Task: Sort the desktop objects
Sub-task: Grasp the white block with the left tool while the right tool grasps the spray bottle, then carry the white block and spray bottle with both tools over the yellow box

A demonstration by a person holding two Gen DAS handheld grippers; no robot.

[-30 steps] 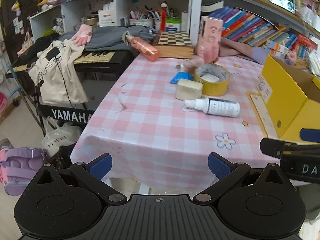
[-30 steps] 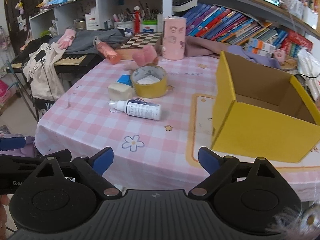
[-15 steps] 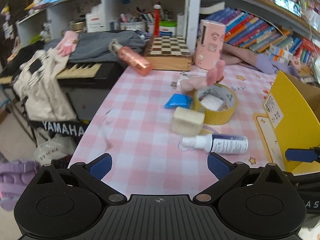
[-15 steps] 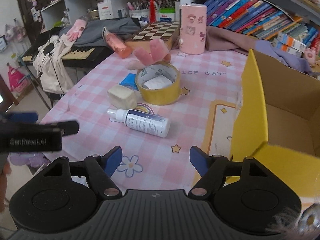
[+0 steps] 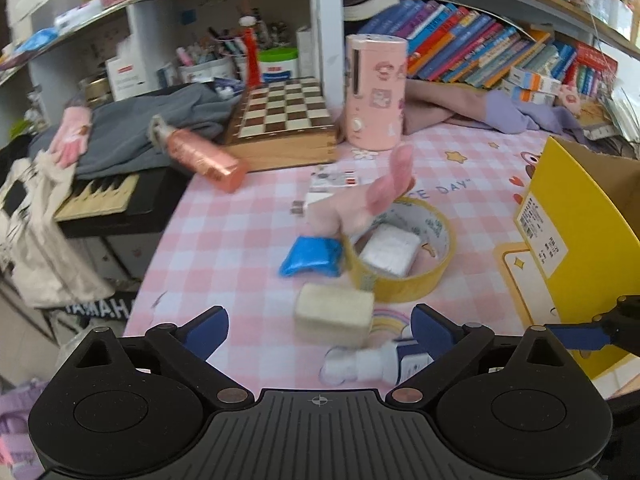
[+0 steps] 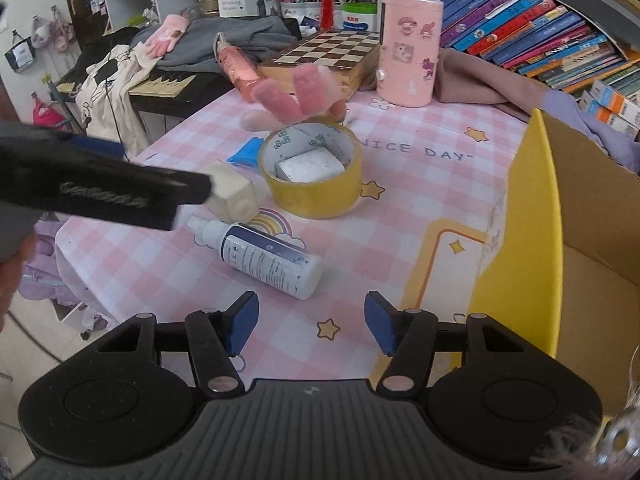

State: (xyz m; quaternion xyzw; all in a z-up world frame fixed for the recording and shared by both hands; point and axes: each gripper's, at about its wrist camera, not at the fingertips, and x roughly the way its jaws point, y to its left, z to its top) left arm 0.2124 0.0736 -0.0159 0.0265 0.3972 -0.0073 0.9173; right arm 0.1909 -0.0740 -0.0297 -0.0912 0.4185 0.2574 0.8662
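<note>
In the left wrist view my left gripper (image 5: 318, 330) hangs open over the pink checked table (image 5: 224, 240), its jaws closing slightly. Just ahead of the gap lies a cream block (image 5: 334, 314), untouched. A white spray bottle (image 5: 368, 364) lies by the right finger. My right gripper (image 6: 311, 326) is open with its jaws closing and nothing between them. The spray bottle (image 6: 264, 258) lies just beyond its fingertips. Behind that are the cream block (image 6: 232, 196) and a yellow tape roll (image 6: 312, 196) around a white packet (image 6: 310, 166). The left gripper's black body (image 6: 104, 196) crosses in from the left.
An open yellow box (image 6: 520, 240) stands on the right. A blue packet (image 5: 312, 258), a pink plush toy (image 5: 372, 196), a pink canister (image 5: 376, 92), a chessboard box (image 5: 280, 116) and a pink bottle (image 5: 200, 156) lie farther back. Beyond the table's left edge is a keyboard (image 5: 100, 196).
Both grippers have moved forward over the table toward the block and the bottle. The right jaws have narrowed. The left gripper has come into the right wrist view.
</note>
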